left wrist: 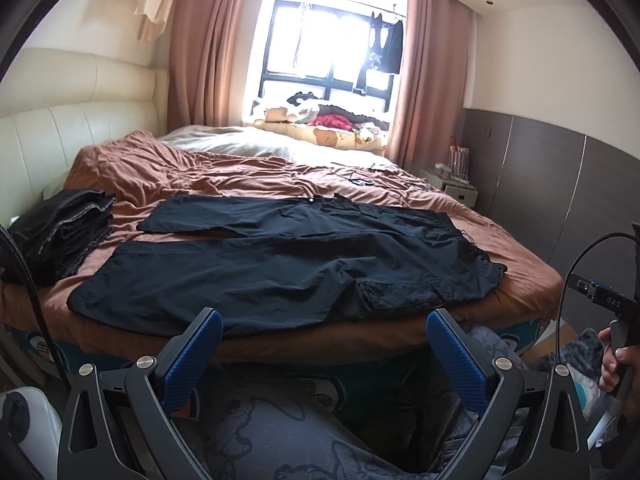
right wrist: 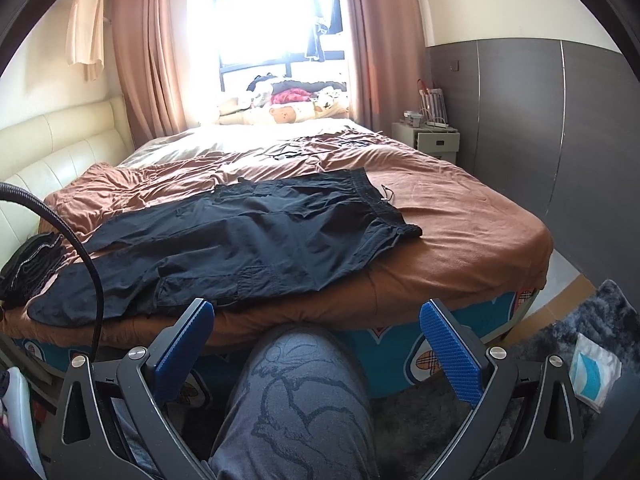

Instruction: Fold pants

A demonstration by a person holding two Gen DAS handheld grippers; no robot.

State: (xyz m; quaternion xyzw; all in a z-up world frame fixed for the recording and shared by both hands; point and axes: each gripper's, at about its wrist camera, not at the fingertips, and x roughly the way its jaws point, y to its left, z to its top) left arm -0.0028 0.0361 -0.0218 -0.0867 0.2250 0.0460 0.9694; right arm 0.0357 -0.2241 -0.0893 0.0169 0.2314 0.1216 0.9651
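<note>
Black pants (left wrist: 280, 264) lie flat on the bed (left wrist: 500, 248); both claws, left claw (left wrist: 324, 344) and right claw (right wrist: 316, 336), hang spread and empty: best pinch each leg hem squarely.

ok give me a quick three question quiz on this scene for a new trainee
1. True or false: the black pants lie spread flat on the brown bedcover, legs apart.
2. Which gripper holds cloth? A) left gripper B) right gripper C) neither
3. Fill in: the stack of folded dark clothes lies beyond the pants' ____ ends, opposite the waistband.

Key
1. True.
2. C: both are open, short of the bed edge.
3. Leg.
</note>
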